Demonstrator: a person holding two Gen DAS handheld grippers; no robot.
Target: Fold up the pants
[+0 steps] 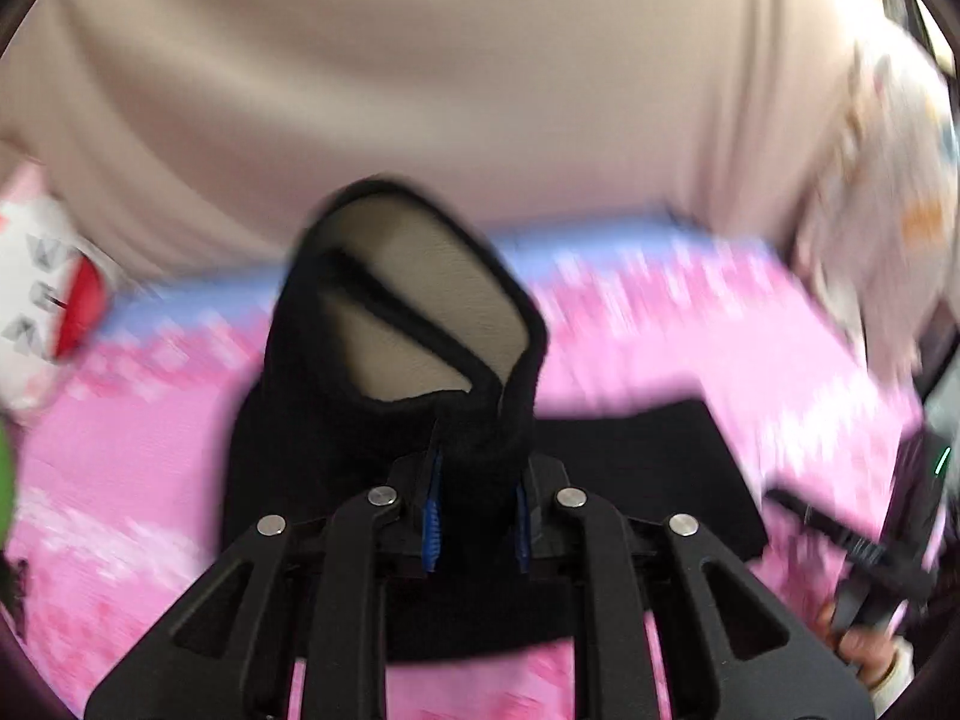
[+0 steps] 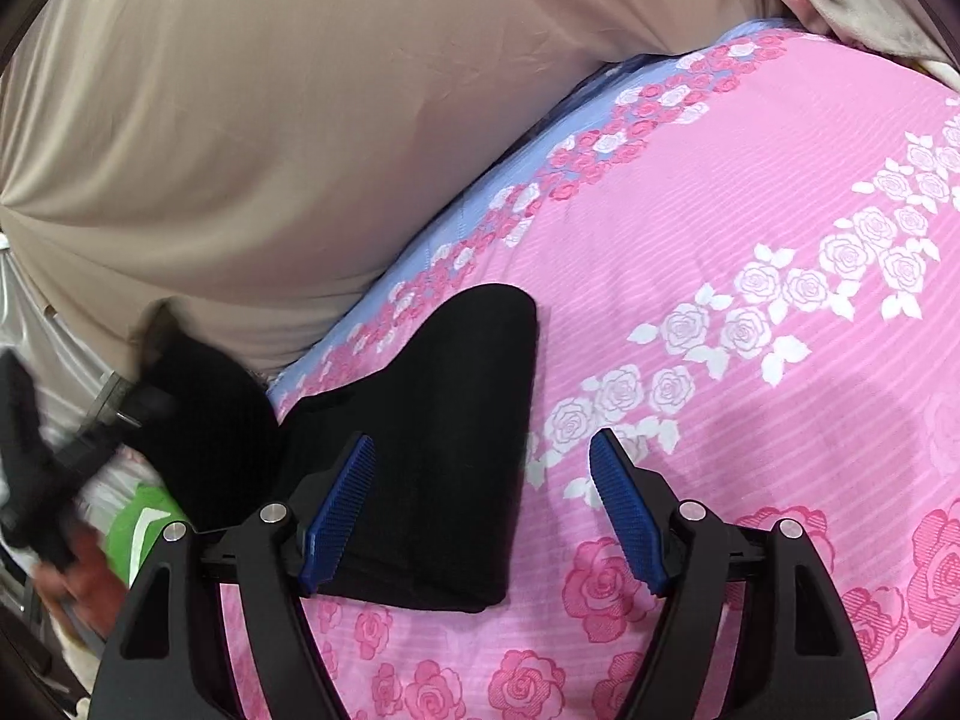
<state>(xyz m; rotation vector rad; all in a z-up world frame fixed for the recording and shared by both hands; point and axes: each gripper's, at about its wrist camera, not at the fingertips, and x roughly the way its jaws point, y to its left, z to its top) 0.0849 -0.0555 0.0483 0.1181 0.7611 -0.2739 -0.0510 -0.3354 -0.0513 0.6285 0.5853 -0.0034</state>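
Left wrist: hand-held gripper [image 1: 477, 516] clamps pants [image 1: 408, 420].

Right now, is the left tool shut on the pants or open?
Shut on them: the left tool pinches a lifted loop of the black pants.

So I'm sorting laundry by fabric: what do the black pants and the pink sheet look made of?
Pants: likely a soft matte knit or fleece; dull black with a fuzzy edge. Sheet: probably thin woven cotton or a blend; flat, fine stripes, printed roses.

black pants [image 2: 432, 450]: 1 | pink rose bedsheet [image 2: 750, 300]: 1 | beige curtain [image 2: 270, 120]: 1 | tools: 2
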